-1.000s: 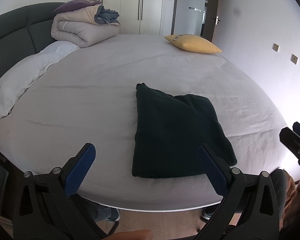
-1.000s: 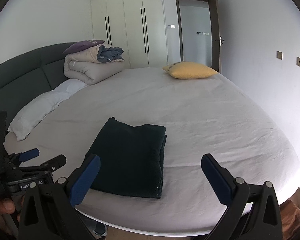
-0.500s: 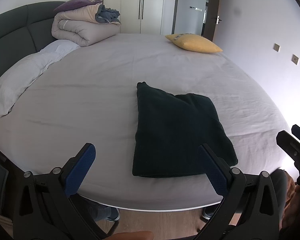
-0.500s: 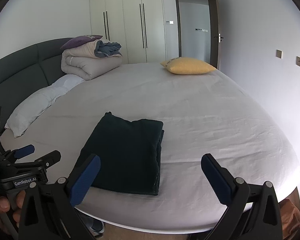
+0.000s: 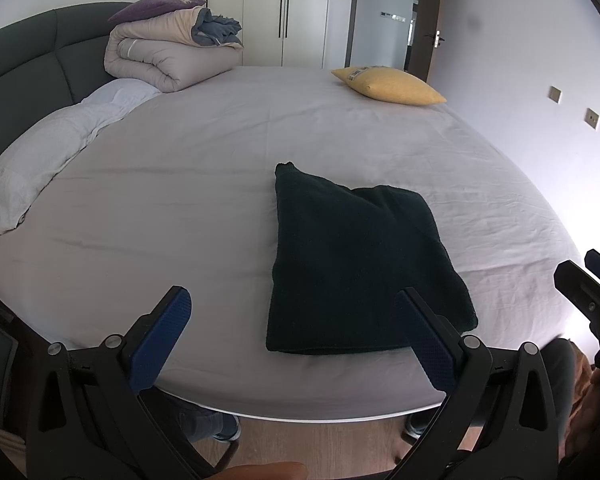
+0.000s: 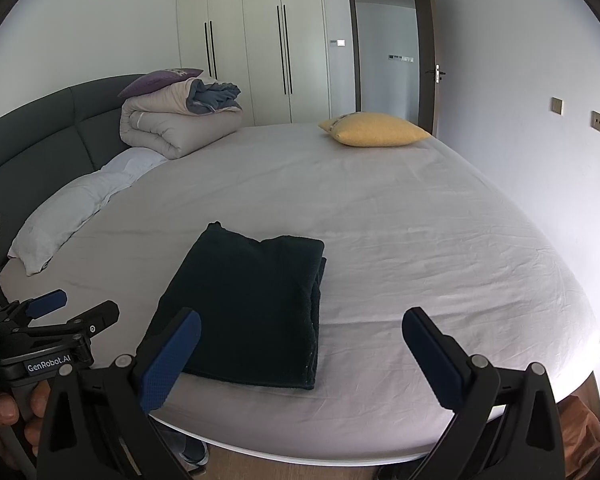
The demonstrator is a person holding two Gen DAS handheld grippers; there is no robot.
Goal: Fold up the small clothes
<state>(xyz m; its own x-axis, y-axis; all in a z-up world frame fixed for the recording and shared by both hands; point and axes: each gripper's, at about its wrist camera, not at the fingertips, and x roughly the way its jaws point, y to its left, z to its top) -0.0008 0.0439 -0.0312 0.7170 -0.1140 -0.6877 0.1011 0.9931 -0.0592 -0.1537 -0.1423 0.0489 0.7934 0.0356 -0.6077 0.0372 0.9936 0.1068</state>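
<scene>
i find the dark green garment (image 5: 364, 268) folded and lying flat near the front edge of the bed (image 5: 204, 184). my left gripper (image 5: 296, 332) and right gripper (image 6: 300, 344) both hang wide open above that edge, holding nothing.

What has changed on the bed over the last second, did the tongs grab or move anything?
Nothing was grabbed or let go. Both tongs, left and right, stay open and clear of the folded dark cloth. The right wrist view has shifted slightly, so the bed sits a little lower in it than a second ago. The cloth, yellow cushion and rolled duvet lie as before.
</scene>
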